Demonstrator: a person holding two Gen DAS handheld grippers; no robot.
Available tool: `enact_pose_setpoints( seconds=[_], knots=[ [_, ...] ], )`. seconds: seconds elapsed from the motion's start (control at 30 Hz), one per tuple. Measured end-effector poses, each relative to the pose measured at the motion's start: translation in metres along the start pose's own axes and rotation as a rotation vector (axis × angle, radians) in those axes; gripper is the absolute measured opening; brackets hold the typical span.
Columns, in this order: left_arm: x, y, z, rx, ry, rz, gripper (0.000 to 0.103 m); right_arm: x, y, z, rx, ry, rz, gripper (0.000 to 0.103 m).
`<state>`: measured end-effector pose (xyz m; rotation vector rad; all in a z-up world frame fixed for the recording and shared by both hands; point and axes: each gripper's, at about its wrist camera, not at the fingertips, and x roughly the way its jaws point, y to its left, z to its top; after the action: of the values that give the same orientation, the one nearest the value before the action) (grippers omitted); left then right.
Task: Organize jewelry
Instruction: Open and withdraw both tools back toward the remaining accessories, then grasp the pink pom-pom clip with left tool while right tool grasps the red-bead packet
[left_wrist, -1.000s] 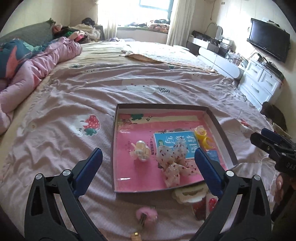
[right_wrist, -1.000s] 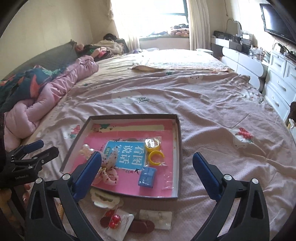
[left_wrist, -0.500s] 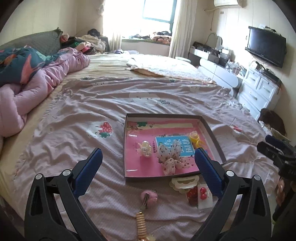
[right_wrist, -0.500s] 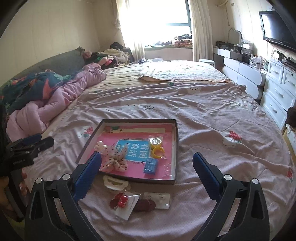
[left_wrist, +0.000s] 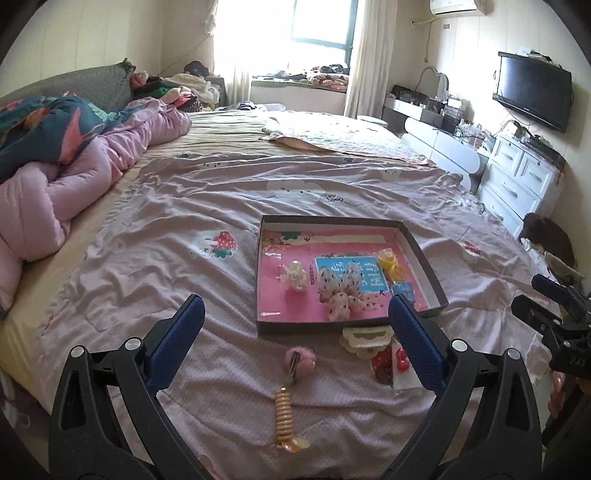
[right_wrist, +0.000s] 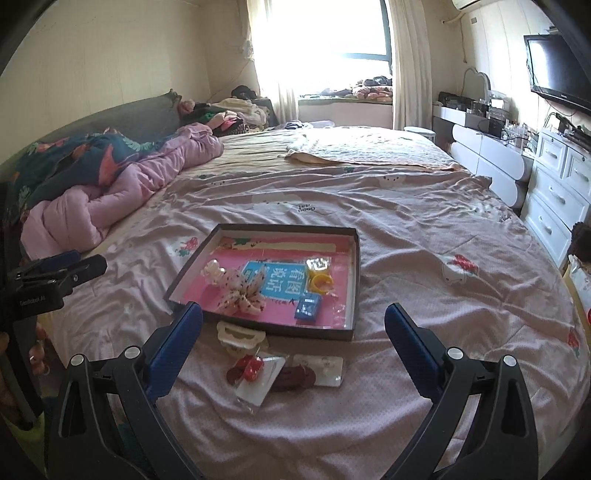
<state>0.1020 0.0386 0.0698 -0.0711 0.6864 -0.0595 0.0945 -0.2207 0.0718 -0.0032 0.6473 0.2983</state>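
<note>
The shallow dark cardboard tray with a pink floor (left_wrist: 424, 258) sits on the bed with the pale pink sheet (left_wrist: 177, 229). Its low walls are easy to reach over. Inside, the left and back parts are bare. Just in front of the tray lie a cream hair clip (right_wrist: 240, 334), red beads on a clear card (right_wrist: 255, 373) and a fluffy pink keychain (left_wrist: 300, 360). The sheet to the right of the tray (right_wrist: 443, 295) is open. A big pink quilt (right_wrist: 110, 192) is piled far to the left.

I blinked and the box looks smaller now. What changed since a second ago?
Both grippers, left and right, pulled back from the box, so more bedspread shows. Nothing was grabbed or dropped: jaws open and empty. The bow, pink pom-pom clip and other pieces stayed put.
</note>
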Motion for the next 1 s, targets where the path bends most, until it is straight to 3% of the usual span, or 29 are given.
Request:
enact_pose_setpoints(
  seconds=[0.57,1.0],
  knots=[
    [0.018,-0.021,-0.047,0.055,0.066,0.033,0.091,0.018,0.001,-0.053,-0.036,0.059,-0.002,0.096],
    [0.064,-0.017,-0.071,0.065,0.146,0.023,0.091,0.062,0.012,-0.094,-0.008,0.156,0.040,0.096]
  ],
)
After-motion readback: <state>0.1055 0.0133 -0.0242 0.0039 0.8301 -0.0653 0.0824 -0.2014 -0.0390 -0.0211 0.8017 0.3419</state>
